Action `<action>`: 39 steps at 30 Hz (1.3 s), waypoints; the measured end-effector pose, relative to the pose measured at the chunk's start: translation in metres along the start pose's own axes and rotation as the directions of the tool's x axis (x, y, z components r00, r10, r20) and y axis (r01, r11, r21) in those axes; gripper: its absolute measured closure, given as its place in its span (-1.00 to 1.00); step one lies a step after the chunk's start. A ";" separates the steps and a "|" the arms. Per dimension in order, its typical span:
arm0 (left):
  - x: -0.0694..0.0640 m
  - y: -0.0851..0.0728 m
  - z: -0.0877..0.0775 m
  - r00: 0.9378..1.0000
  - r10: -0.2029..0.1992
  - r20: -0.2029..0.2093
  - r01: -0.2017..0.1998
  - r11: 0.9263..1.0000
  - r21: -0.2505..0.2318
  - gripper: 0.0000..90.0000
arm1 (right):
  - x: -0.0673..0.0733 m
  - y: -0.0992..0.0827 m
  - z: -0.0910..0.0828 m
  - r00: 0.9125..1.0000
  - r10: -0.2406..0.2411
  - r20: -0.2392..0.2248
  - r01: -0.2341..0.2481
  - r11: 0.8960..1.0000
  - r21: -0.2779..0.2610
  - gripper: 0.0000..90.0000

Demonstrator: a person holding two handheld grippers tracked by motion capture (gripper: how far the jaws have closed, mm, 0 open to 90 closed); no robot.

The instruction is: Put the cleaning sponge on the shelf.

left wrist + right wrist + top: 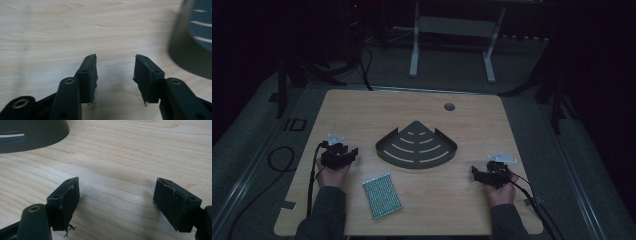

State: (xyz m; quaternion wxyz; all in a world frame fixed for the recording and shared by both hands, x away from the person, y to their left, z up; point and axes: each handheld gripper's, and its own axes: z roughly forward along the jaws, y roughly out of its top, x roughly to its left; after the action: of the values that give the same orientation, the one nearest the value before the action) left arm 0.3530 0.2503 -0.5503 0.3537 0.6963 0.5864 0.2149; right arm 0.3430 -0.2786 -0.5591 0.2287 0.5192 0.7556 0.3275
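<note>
Although the brief light left most surfaces dim, no brand, label or readable writing could be made out on anything on the pale wooden table (pixel 362 107). At the left edge, the person's left hand (pixel 332 175) held the left gripper (pixel 343 154) low over the wood, forearm reaching in from the near edge, the tool aimed toward the middle of the table; in the left gripper view its two black jaws stood wide apart with only bare wood grain between them. At the right, the right hand (pixel 501 192) held the right gripper (pixel 477 173) in a mirrored pose, pointing inward and leftward, and in the right gripper view its jaws were likewise spread with nothing between the pads. Between the two tools, near the table's centre, lay the dark grey fan-shaped metal corner tray with curved slots (pixel 417 147), flat and apart from both grippers; its rim showed at the edge of each gripper view. Nearer the person, just right of the left forearm, lay a teal rectangular textured scrubbing pad (pixel 382 195), turned at a slant and untouched.
</note>
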 end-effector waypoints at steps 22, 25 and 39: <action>-0.023 0.001 -0.038 0.981 0.052 0.187 -0.049 0.999 -0.022 0.76 | 0.000 0.000 0.000 1.000 -0.001 -0.001 0.001 1.000 0.000 -0.54; -0.026 0.000 -0.042 0.979 0.064 0.194 -0.060 0.998 -0.028 0.89 | 0.000 0.000 0.000 1.000 0.000 -0.001 0.000 1.000 0.000 -0.54; -0.053 -0.016 -0.059 0.958 0.154 0.241 -0.159 0.987 0.002 1.00 | 0.000 0.000 0.000 1.000 -0.001 -0.002 0.001 1.000 0.001 -0.54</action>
State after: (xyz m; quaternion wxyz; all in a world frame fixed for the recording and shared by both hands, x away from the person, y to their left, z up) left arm 0.2887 0.2139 -0.5174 0.3966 0.7650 0.4848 0.1500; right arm 0.3432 -0.2788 -0.5590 0.2280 0.5185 0.7563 0.3273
